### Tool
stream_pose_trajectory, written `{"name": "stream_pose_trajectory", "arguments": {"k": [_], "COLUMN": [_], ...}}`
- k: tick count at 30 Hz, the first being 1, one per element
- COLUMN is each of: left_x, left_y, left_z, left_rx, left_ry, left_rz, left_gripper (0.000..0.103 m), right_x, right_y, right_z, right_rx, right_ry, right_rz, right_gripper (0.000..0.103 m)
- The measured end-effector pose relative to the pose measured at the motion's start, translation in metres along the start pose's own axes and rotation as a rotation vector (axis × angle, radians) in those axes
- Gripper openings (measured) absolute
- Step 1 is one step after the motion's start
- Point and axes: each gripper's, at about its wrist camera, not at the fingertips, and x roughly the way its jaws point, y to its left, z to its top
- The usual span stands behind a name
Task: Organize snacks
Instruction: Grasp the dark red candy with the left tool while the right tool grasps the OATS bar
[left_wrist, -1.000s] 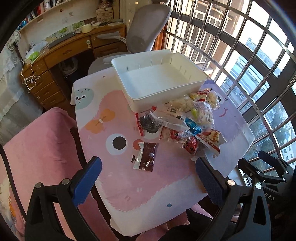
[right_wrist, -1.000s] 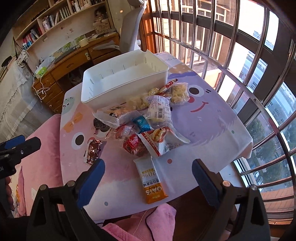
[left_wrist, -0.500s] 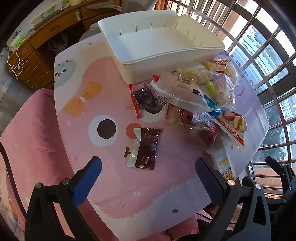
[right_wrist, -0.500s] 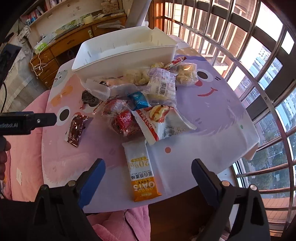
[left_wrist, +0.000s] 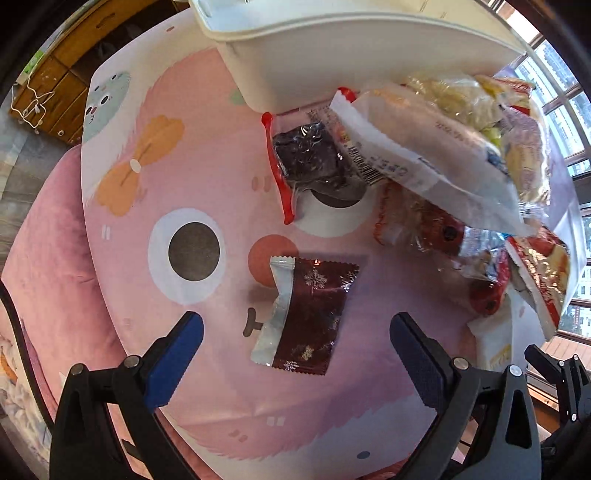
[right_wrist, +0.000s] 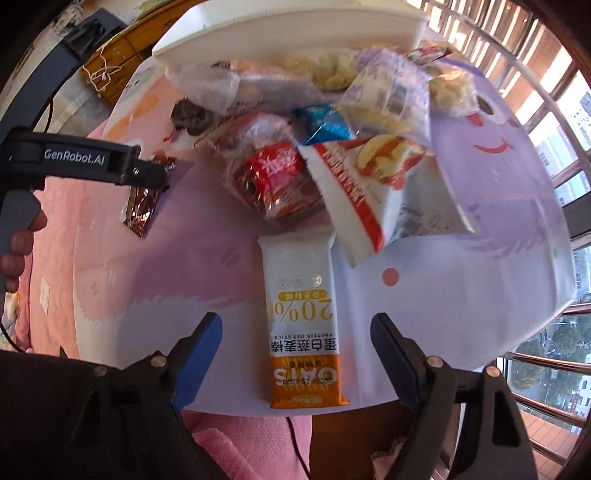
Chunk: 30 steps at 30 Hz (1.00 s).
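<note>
A dark red snack packet (left_wrist: 306, 314) lies on the pink tablecloth between the fingers of my open left gripper (left_wrist: 295, 332), which hovers just above it. It also shows in the right wrist view (right_wrist: 142, 206). An orange-and-white oat bar (right_wrist: 301, 321) lies between the fingers of my open right gripper (right_wrist: 295, 332). A white bin (left_wrist: 332, 48) stands at the back, also seen in the right wrist view (right_wrist: 288, 37). A pile of snack bags (right_wrist: 332, 147) lies in front of it.
The left gripper's body (right_wrist: 74, 162) reaches in from the left in the right wrist view. The cartoon tablecloth (left_wrist: 147, 258) covers a small table. A pink cover (left_wrist: 40, 258) lies left of it. Window bars (right_wrist: 535, 92) run on the right. A wooden desk (left_wrist: 55, 74) stands behind.
Both grippers have dropped down close to the table. The left one now frames the dark red packet and the right one frames the oat bar.
</note>
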Motion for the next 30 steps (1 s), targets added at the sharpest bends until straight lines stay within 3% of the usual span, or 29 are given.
{"name": "stream_pose_trajectory", "arguments": {"k": [7, 11, 14, 18, 20, 30], "left_x": [0.015, 0.02, 0.023, 0.023, 0.023, 0.02], "left_y": [-0.007, -0.006, -0.005, -0.007, -0.006, 0.003], "left_z": [0.01, 0.013, 0.013, 0.011, 0.009, 0.0], "left_rx": [0.019, 0.009, 0.012, -0.005, -0.013, -0.041], "left_ry": [0.039, 0.061, 0.08, 0.083, 0.085, 0.065], "left_rz": [0.042, 0.05, 0.065, 0.029, 0.011, -0.026], "left_gripper": [0.097, 0.086, 0.075, 0.064, 0.06, 0.037], "right_x": [0.013, 0.018, 0.023, 0.027, 0.029, 0.028], "right_y": [-0.005, -0.01, -0.01, -0.002, 0.003, 0.012], "right_z": [0.009, 0.017, 0.02, 0.024, 0.029, 0.022], "right_rx": [-0.015, -0.027, -0.044, -0.067, -0.075, -0.07], "right_ry": [0.055, 0.09, 0.097, 0.098, 0.099, 0.106], "right_rz": [0.018, 0.024, 0.019, 0.014, 0.003, 0.0], "right_gripper": [0.066, 0.055, 0.052, 0.049, 0.043, 0.041]}}
